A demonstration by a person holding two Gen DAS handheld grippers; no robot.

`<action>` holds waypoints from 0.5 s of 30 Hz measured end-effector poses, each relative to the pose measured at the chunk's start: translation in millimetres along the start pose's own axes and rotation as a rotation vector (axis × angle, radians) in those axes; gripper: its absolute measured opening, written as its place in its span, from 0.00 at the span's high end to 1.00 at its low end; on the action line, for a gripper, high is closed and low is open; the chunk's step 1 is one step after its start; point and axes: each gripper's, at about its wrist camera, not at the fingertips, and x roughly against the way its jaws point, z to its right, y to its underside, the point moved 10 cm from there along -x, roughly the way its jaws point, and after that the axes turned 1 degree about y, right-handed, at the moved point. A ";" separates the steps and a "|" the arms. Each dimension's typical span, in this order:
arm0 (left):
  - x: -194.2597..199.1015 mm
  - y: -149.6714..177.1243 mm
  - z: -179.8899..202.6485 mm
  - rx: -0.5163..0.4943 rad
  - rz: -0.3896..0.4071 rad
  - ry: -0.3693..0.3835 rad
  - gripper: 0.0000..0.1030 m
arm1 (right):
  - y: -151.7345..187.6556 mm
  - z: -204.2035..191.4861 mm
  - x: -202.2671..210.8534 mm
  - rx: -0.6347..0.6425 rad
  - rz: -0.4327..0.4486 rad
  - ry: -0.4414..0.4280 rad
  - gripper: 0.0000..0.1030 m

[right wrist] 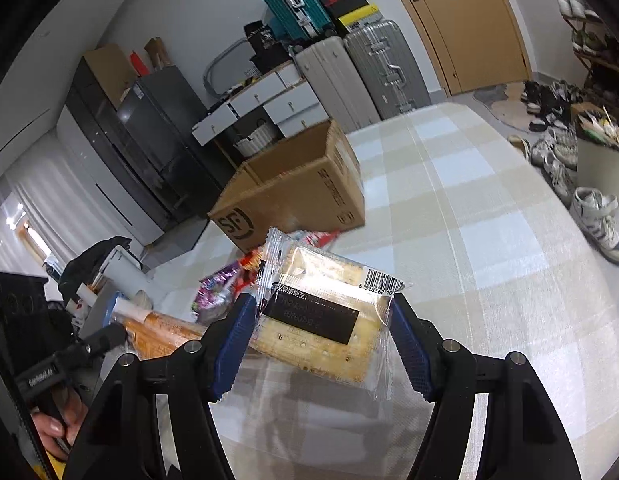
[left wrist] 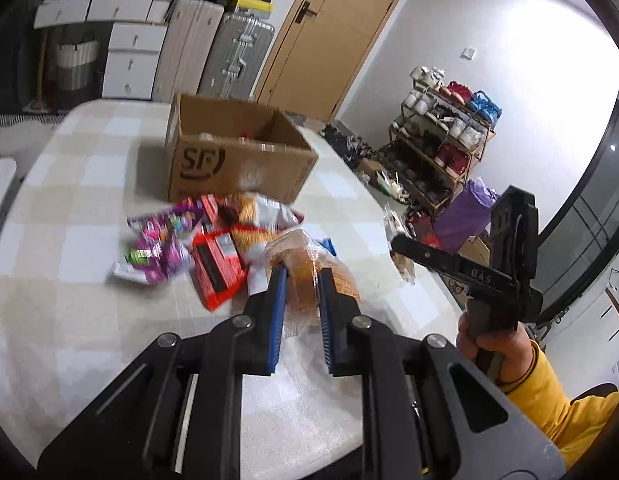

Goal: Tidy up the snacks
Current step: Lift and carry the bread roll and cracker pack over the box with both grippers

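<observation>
The bench is covered with a cloth of pale beige and white squares, and it stands in a room with a wooden door, several suitcases against the wall and white drawers beside them. An open cardboard box stands on the bench, and a heap of colourful snack packets lies just in front of it.

The left tongs are pressed together on a clear bag of golden-brown bread, which hangs above the bench near the heap. The right tongs pinch a clear packet of pale crackers by its two sides, held in the air over the cloth, in front of the box.

Only the left view shows the shoe rack full of shoes, a purple bag and the hand in a yellow sleeve. Only the right view shows a dark cabinet at the wall and the barcode on the cracker packet.
</observation>
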 end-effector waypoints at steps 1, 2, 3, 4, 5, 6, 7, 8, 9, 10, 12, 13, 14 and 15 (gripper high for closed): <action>4.2 -6.8 -0.6 0.000 0.011 0.000 0.88 | -3.9 -4.1 1.8 0.012 0.007 -0.004 0.34; 6.9 -12.7 0.8 0.005 0.020 0.006 0.88 | -8.1 -7.8 3.6 0.023 0.015 -0.006 0.34; 10.2 -19.7 1.3 0.014 0.032 0.014 0.88 | -12.4 -11.6 4.6 0.033 0.021 -0.007 0.34; 14.1 -27.1 1.0 0.019 0.042 0.022 0.88 | -16.2 -15.2 5.1 0.039 0.023 -0.012 0.34; 18.6 -35.2 1.3 0.019 0.057 0.024 0.88 | -20.3 -19.1 5.6 0.045 0.026 -0.018 0.34; 23.1 -42.9 1.8 0.014 0.073 0.020 0.88 | -25.8 -22.9 5.0 0.052 0.028 -0.024 0.34; 27.5 -51.9 2.0 0.004 0.089 0.016 0.88 | -30.3 -27.4 4.7 0.058 0.029 -0.032 0.34; 30.9 -58.5 3.5 0.000 0.101 0.017 0.88 | -34.8 -32.2 4.0 0.063 0.029 -0.041 0.34; 33.8 -65.9 4.8 -0.006 0.110 0.020 0.88 | -40.7 -38.7 3.5 0.071 0.029 -0.054 0.34; 35.5 -73.8 5.7 -0.010 0.119 0.020 0.88 | -46.0 -43.5 2.5 0.079 0.032 -0.062 0.34; 38.0 -89.8 5.7 -0.013 0.136 0.016 0.88 | -59.3 -55.4 0.4 0.099 0.039 -0.076 0.34; 40.2 -97.6 4.9 -0.012 0.145 0.017 0.88 | -65.3 -60.5 -0.9 0.107 0.044 -0.083 0.34; 42.3 -107.5 4.4 -0.012 0.156 0.017 0.88 | -72.1 -65.8 -2.7 0.112 0.046 -0.092 0.34; 43.4 -115.3 2.5 -0.013 0.164 0.014 0.88 | -80.3 -71.7 -5.1 0.116 0.047 -0.104 0.34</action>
